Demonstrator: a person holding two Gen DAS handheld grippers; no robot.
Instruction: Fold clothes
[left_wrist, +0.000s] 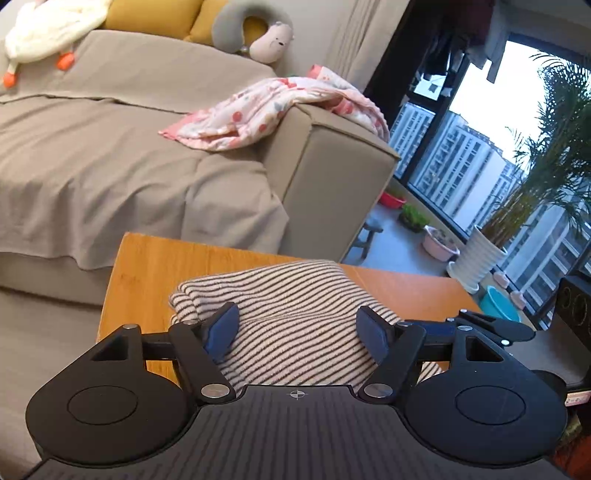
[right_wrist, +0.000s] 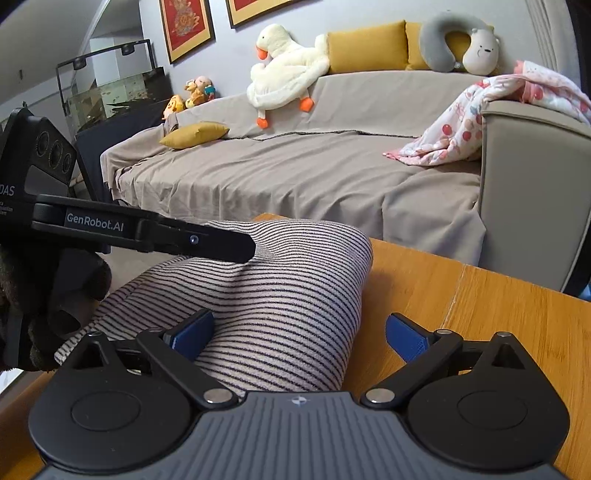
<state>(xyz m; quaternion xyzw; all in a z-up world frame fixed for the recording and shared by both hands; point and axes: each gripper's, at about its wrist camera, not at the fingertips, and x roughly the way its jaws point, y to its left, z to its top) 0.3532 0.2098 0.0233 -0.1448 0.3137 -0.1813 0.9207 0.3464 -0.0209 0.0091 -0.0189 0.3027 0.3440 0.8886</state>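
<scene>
The striped sweater (right_wrist: 280, 295) was a soft, matt knit with a slightly fuzzy face. The desk (right_wrist: 498, 314) was smooth, warm-toned wood with a low sheen. Both grippers, left (left_wrist: 295, 328) and right (right_wrist: 299, 332), were matt black plastic with shiny metal pivots and blue pads (right_wrist: 406, 336).

The striped garment (right_wrist: 280, 295) lies on the table (right_wrist: 480, 314), sofa (right_wrist: 295, 177) behind.

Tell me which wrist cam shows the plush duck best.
Right wrist: the plush duck lies whole on the sofa backrest, with head and beak visible. Left wrist shows only its body and orange feet at the frame's corner.
</scene>
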